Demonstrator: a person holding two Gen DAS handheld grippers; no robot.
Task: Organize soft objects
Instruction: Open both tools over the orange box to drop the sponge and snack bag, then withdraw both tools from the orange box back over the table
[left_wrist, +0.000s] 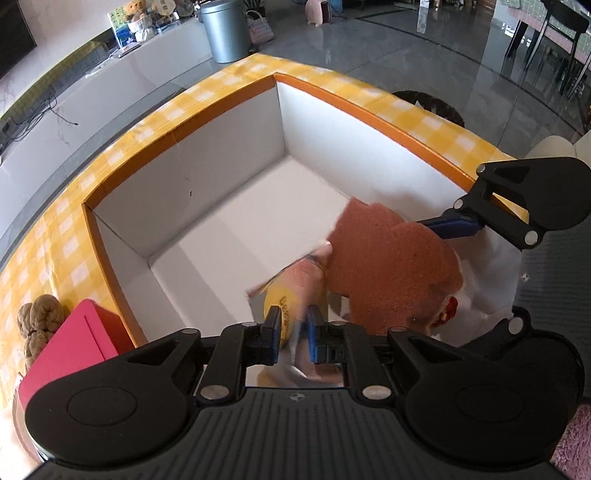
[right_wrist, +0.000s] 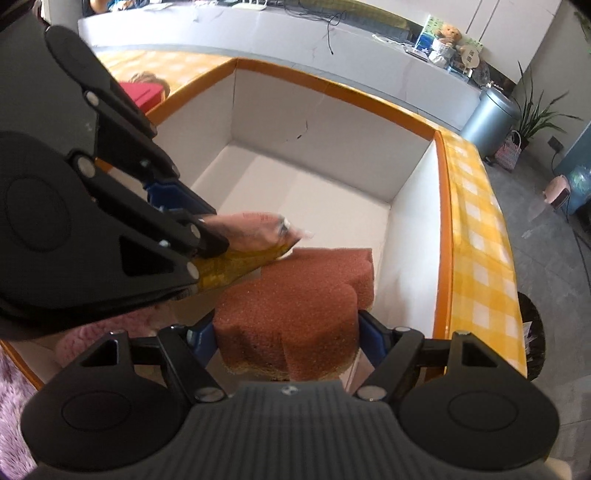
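Note:
A white box with an orange rim (left_wrist: 177, 136) stands on the yellow checked table; it also shows in the right wrist view (right_wrist: 332, 92). My left gripper (left_wrist: 293, 330) is shut on a soft plastic packet with a yellow label (left_wrist: 295, 291), held over the box's near side. My right gripper (right_wrist: 286, 328) is shut on a brown flower-shaped sponge (right_wrist: 295, 295), held inside the box by its right wall. The sponge (left_wrist: 391, 266) touches the packet (right_wrist: 255, 236) in both views. The right gripper (left_wrist: 458, 225) enters the left wrist view from the right.
A pink box (left_wrist: 77, 339) and a brown plush toy (left_wrist: 37, 321) lie left of the white box. Pink fluffy fabric (right_wrist: 92, 336) lies near its front corner. A grey bin (left_wrist: 225, 29) stands on the floor beyond the table.

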